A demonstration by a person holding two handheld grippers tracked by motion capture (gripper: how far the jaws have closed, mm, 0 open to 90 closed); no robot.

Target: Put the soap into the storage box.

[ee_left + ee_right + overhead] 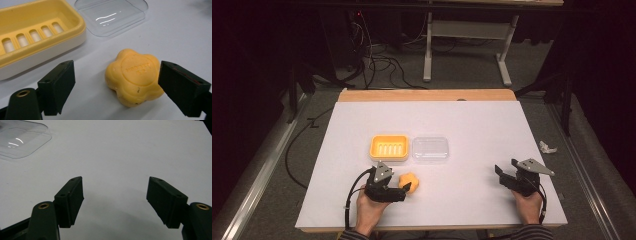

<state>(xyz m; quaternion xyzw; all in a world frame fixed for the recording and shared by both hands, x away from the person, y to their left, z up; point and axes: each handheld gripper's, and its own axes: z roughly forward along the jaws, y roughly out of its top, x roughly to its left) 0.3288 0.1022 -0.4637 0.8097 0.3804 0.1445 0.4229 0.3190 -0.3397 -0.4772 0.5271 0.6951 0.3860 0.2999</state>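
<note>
1. Yellow things numbered two on the white desk point(472, 125): one slotted soap dish point(389, 147) at frame centre and one flower-shaped soap point(410, 183) below it; one clear lid point(430, 148) lay just right of the dish.
2. Embossed lettering on the soap point(136, 76) was too faint to read; the dish point(37, 37) was cut off at the left edge.
3. Left claw point(117, 86) stood wide open around the soap, gripping nothing; the soap sat by the right-hand jaw.
4. Right claw point(115, 200), lower right in the high view, gaped open over bare desk, empty.
</note>
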